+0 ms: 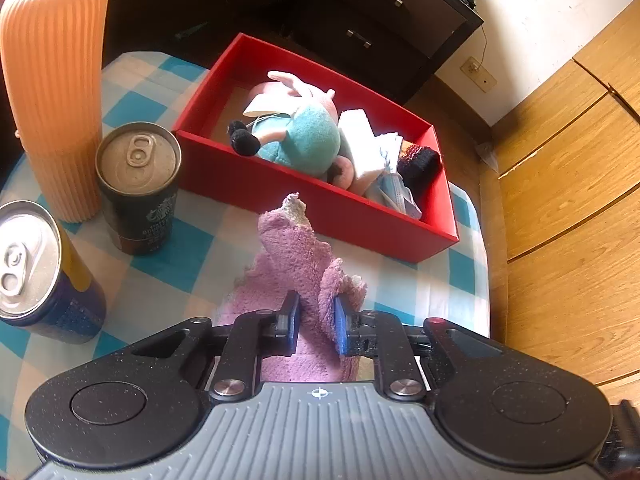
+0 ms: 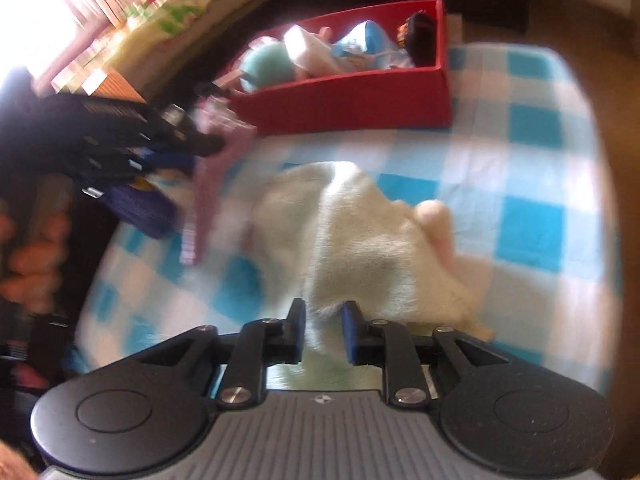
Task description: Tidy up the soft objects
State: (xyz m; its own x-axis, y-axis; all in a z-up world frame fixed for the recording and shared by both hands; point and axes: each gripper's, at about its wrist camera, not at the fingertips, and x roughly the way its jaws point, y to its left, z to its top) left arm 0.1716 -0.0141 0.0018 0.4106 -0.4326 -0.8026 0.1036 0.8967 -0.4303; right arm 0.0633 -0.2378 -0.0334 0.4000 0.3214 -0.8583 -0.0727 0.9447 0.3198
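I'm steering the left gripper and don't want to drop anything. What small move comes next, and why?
Probably carry the purple cloth forward over the red box. The left gripper is pinching the cloth, which hangs just short of the box's near wall, and soft things already lie inside.

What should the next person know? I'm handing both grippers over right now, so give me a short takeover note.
Left gripper: shut on the purple towel, which it holds above the checked tablecloth, short of the red box.
Right gripper: jaws narrow around an edge of the cream towel, which lies on the cloth; the view is blurred, so the grip is unsure.
Done: the plush toy, a dark knitted item and some white and blue items are in the box.
Left: box both towels. The cans and the orange ribbed container are not soft.
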